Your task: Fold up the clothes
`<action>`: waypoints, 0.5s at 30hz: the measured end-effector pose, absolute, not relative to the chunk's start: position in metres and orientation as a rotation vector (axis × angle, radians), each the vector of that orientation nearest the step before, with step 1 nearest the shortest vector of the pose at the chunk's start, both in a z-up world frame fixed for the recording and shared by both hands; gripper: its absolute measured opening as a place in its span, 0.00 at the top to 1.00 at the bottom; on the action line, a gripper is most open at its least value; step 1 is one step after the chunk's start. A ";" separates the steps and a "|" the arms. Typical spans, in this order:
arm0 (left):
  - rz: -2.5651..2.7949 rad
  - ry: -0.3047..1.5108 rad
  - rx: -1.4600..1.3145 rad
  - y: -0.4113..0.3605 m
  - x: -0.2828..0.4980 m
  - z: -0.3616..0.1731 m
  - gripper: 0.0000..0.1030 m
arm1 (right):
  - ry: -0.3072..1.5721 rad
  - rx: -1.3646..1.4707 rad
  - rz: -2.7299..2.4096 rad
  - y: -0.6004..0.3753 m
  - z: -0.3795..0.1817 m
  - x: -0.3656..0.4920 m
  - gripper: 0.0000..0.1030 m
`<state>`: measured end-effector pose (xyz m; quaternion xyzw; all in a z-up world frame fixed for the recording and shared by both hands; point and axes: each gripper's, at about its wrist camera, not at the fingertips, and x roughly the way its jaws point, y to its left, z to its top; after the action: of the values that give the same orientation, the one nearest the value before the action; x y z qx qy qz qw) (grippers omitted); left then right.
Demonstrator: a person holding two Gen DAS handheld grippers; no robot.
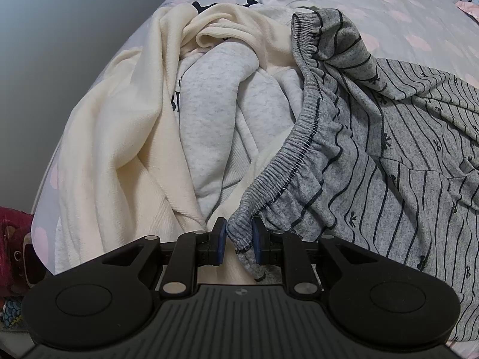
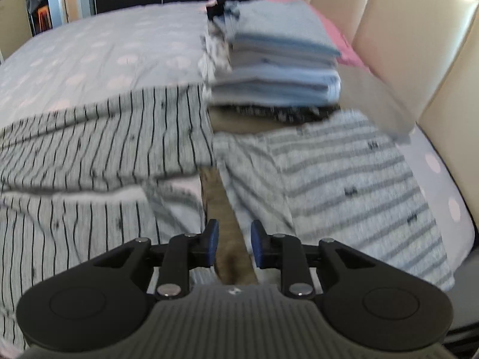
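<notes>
- Bed (image 1: 389, 0): grey cover with pale pink spots; carries everything listed.
- Grey striped trousers (image 1: 404, 155): dark thin stripes, small bow prints, spread over the bed, elastic waistband (image 1: 302, 122) lying against the cream heap.
- Cream sweatshirt heap (image 1: 119, 137): crumpled, unfolded, with a pale grey fleece lining showing, left of the trousers.
- Stack of folded clothes (image 2: 275, 59): blues and greys, near the cream padded headboard (image 2: 404, 45).
- Pale striped garment (image 2: 344, 185): flat, below the stack.
- Left tongs (image 1: 238, 240): closed on the waistband's end.
- Right tongs (image 2: 234, 240): parted, nothing gripped, brown fabric strip (image 2: 227, 233) beneath; picture blurred.
</notes>
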<state>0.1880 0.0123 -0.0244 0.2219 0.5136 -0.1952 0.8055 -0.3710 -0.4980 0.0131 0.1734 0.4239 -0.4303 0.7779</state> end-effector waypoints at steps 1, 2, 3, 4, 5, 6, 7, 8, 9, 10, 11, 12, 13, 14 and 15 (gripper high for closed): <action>-0.422 1.099 0.469 0.014 0.188 -0.025 0.85 | 0.927 0.397 -0.933 -0.496 0.012 -0.377 0.75; -0.425 1.101 0.464 0.015 0.189 -0.025 0.85 | 0.937 0.427 -0.935 -0.494 0.012 -0.383 0.75; -0.428 1.103 0.458 0.017 0.189 -0.026 0.85 | 0.945 0.461 -0.936 -0.493 0.011 -0.389 0.75; -0.431 1.104 0.453 0.019 0.189 -0.026 0.84 | 0.949 0.505 -0.935 -0.492 0.009 -0.396 0.75; -0.434 1.105 0.449 0.020 0.188 -0.026 0.84 | 0.953 0.550 -0.933 -0.491 0.007 -0.403 0.75; -0.436 1.105 0.445 0.021 0.188 -0.026 0.84 | 0.957 0.592 -0.932 -0.490 0.005 -0.409 0.74; -0.438 1.104 0.440 0.023 0.188 -0.025 0.84 | 0.961 0.620 -0.930 -0.488 0.003 -0.413 0.74; -0.440 1.104 0.437 0.024 0.187 -0.025 0.84 | 0.966 0.649 -0.929 -0.487 0.001 -0.417 0.74; -0.442 1.104 0.435 0.025 0.187 -0.025 0.84 | 0.970 0.678 -0.927 -0.486 -0.002 -0.420 0.73; -0.443 1.105 0.434 0.025 0.187 -0.025 0.84 | 0.974 0.704 -0.926 -0.485 -0.004 -0.424 0.73; -0.443 1.106 0.433 0.026 0.187 -0.024 0.84 | 0.975 0.723 -0.924 -0.486 -0.008 -0.425 0.70; -0.444 1.106 0.432 0.026 0.187 -0.024 0.84 | 0.977 0.740 -0.924 -0.488 -0.011 -0.427 0.67; -0.445 1.105 0.431 0.027 0.187 -0.024 0.84 | 0.983 0.751 -0.926 -0.490 -0.016 -0.427 0.67; -0.445 1.105 0.430 0.027 0.187 -0.024 0.84 | 0.988 0.759 -0.927 -0.493 -0.021 -0.426 0.67; -0.444 1.105 0.430 0.027 0.187 -0.024 0.84 | 0.992 0.760 -0.926 -0.494 -0.025 -0.425 0.68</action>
<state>0.1869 0.0269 -0.0240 0.2010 0.5161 -0.2076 0.8063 -0.4249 -0.4943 -0.0250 0.3430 0.4476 -0.4178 0.7124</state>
